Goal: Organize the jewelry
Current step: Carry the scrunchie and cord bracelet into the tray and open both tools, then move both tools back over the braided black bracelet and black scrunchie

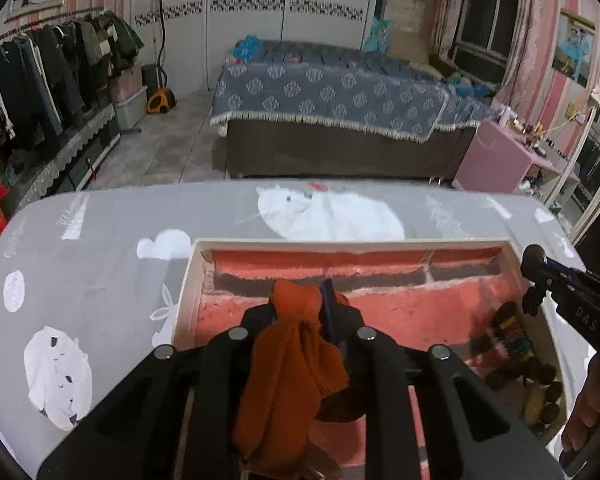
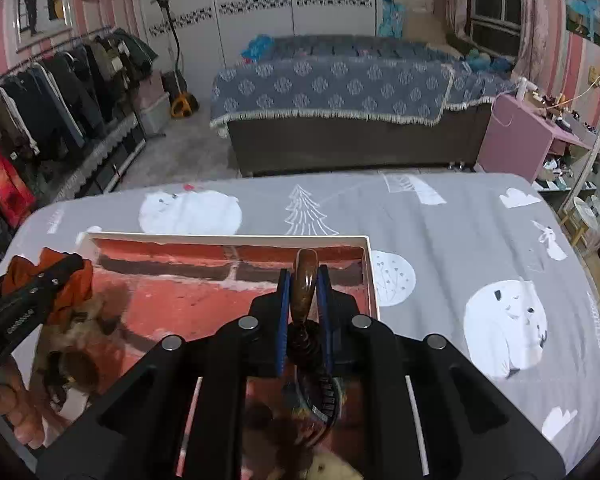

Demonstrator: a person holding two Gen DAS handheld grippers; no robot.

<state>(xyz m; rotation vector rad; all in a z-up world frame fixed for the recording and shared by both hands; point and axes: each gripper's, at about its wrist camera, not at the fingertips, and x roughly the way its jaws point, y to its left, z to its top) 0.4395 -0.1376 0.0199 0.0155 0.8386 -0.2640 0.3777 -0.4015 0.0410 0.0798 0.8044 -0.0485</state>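
Holding both items lifted over the red-lined tray (image 2: 374, 280): left hand-held gripper (image 1: 300, 300) pinches orange scrunchie (image 1: 292, 360), right hand-held gripper (image 2: 304, 292) clamps brown clip (image 2: 305, 284), likely for sorting.

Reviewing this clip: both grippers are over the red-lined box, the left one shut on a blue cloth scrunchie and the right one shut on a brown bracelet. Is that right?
Not quite. The scrunchie in the left gripper is orange, not blue, as the left wrist view shows. The rest holds: the right gripper is shut on a brown bracelet, and both are over the red-lined box.
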